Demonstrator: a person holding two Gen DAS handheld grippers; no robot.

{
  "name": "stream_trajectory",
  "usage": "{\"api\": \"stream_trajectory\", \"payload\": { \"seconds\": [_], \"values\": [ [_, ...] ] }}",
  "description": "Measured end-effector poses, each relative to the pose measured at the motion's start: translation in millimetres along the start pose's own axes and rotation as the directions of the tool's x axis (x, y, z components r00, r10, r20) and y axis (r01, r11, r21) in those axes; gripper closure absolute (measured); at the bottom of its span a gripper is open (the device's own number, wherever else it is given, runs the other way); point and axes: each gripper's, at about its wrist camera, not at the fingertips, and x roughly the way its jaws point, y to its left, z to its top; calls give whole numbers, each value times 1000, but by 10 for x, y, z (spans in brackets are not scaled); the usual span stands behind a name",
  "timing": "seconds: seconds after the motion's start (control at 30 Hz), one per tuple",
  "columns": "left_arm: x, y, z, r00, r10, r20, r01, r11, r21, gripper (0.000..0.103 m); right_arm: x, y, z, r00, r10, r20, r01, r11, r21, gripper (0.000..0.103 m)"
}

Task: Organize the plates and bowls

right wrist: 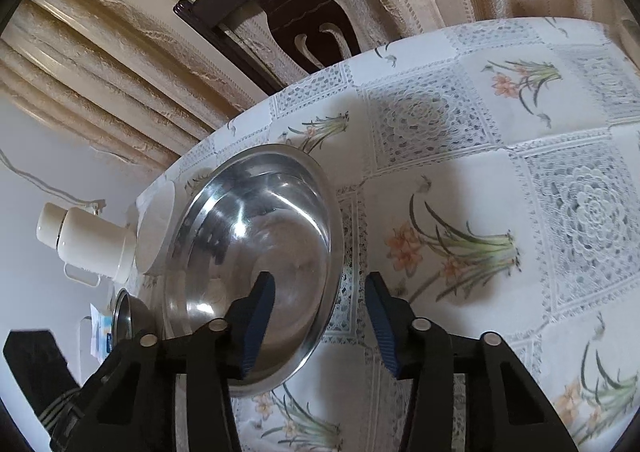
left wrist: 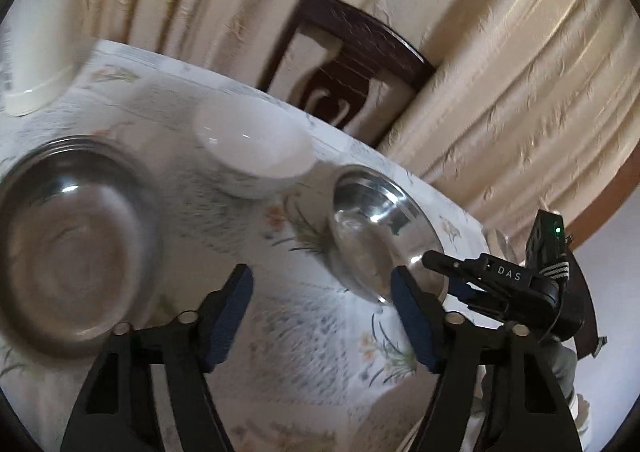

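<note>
While both grippers gape empty, note: right gripper [right wrist: 320, 316] straddles the near rim of the steel dish [right wrist: 256, 252]; left gripper [left wrist: 320, 316] hovers between steel bowl [left wrist: 72, 236] and that dish. Seat the rim deep before you clamp.

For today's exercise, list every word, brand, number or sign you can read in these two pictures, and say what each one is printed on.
"DAS": white letters on the black body of the right claw, seen from the left wrist view.
Blue and white packet at the table edge, right wrist view: its print is too small to read.
Nothing else bears readable text.
</note>
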Motion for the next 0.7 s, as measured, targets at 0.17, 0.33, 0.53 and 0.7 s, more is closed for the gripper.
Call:
{"api": "stream_trajectory", "payload": {
  "seconds": [0.17,0.33,0.53,0.7],
  "values": [
    [394,-86,85,997,-5,-73,6,1000,23,51,41,28,-8,1000,11,-21,-12,1000,-18,68],
    [690,-188,112,992,-7,-128,14,998,54,64,36,50,-27,1000,4,-28,-5,999,-45,76],
    [779,-281,101,992,21,-124,-7,993,118,68,-46,86,-79,999,-31,-5,31,995,-95,77],
    [714,-300,62,994,26,-109,-10,990,144,68,-118,162,-125,999,-44,5,44,990,-133,78]
  ]
}}
